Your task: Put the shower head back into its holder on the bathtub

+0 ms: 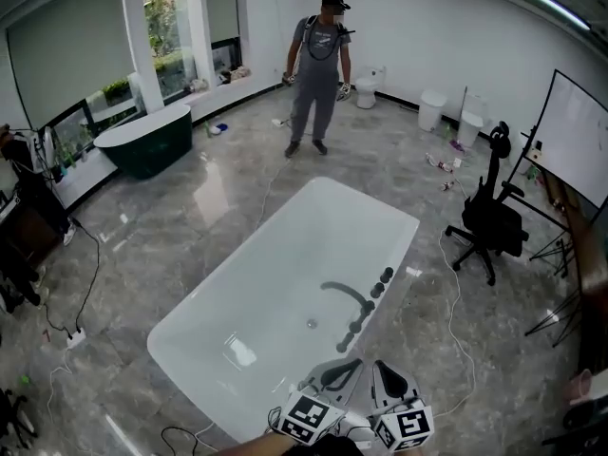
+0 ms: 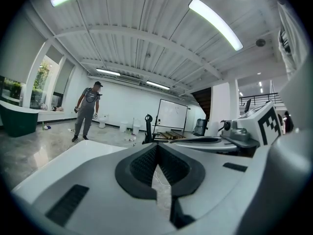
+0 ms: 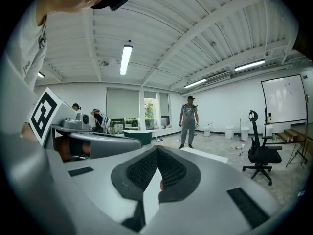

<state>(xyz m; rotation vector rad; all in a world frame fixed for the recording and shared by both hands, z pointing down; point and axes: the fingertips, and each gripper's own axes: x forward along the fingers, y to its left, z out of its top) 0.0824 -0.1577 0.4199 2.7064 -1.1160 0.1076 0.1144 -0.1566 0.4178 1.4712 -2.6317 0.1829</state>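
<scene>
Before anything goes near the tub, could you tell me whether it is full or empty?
Empty: the bathtub shows its bare bottom and drain, no water.

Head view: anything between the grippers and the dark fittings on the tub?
Nothing visible. Only tub rim lies between the left gripper and right gripper, both shut and empty, and the dark fittings. The fittings are too small to tell apart.

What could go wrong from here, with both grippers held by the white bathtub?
The left gripper and the right gripper are both shut and empty. Pushed forward like that, they might knock the row of dark knobs on the glossy white bathtub rim. The thin white cable on the grey floor beside the tub could trip anyone stepping around it.
</scene>
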